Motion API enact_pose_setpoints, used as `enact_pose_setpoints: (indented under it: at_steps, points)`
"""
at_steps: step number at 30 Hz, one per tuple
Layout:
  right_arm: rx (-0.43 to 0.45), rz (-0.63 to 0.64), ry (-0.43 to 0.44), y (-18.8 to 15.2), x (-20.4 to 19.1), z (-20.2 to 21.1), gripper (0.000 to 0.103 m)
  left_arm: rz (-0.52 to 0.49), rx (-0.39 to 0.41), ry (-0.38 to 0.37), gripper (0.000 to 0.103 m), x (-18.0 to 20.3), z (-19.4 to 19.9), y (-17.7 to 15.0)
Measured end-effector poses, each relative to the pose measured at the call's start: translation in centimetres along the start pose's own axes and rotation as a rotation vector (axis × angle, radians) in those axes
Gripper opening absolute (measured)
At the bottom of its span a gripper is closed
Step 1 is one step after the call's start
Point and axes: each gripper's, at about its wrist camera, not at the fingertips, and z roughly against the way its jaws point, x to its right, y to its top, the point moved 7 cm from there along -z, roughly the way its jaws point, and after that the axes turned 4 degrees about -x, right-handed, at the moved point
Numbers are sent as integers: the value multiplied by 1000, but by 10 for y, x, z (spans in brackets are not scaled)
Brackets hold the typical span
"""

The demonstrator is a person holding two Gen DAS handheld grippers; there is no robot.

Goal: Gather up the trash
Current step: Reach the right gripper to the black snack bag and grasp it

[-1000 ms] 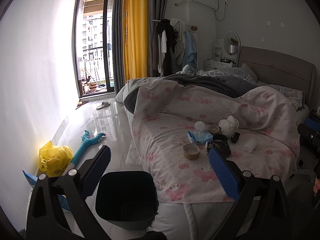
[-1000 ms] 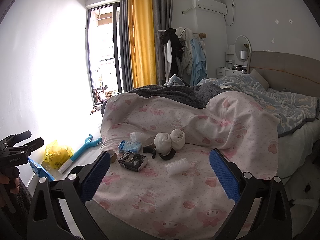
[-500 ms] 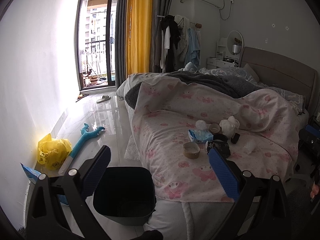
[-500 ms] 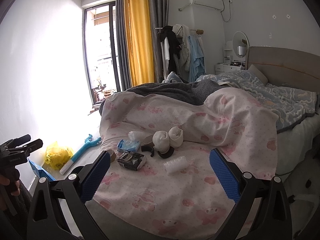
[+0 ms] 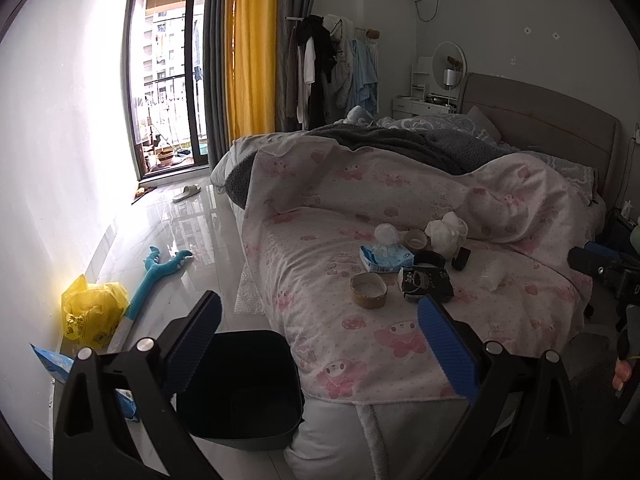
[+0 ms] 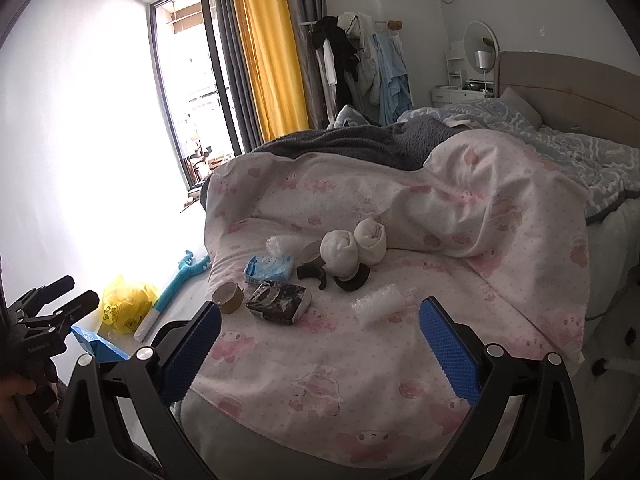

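Behind the wide-open, empty left gripper [image 5: 318, 344], the bin [image 5: 256, 384] is partly hidden; right gripper [image 6: 320, 346] likewise gapes empty.

Legible text: almost none.

- Black handheld gripper frame [image 6: 38, 332], at the far left edge of the right wrist view, left of that tool's own fingers: a short line of small white lettering on its body, too small and blurred to read.
- Black-and-white printed packet [image 6: 279, 302] on the pink patterned bedsheet [image 6: 320, 380], just ahead of the right tool's left finger: white markings, not readable as words.
- Light blue tissue pack [image 5: 385, 258], ahead of the left tool between its fingers: printed pattern only, no readable lettering.
- Yellow plastic bag [image 5: 93, 310] on the floor, left of the left tool: dark print, unreadable.
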Motion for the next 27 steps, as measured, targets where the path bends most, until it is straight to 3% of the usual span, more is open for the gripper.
enact_pose_setpoints:
  at_steps: [4,8,15,19,27]
  points:
    - [-22,27,26,-1,-9,-22,100,20,-32,-62,100,1,-20,-1]
    - [-59,82,50,-3,-19,-52,100,-49,-70,-110,99,9,-45,-3]
    - [-129,164,85,-8,-38,-99,100,-50,-130,-177,98,11,-91,-1]
    - [-164,213,94,-15,-46,-125,100,-30,-175,-232,87,15,-112,-1]
    - [-207,267,109,-23,-49,-162,100,-54,-249,-275,79,33,-149,-5]
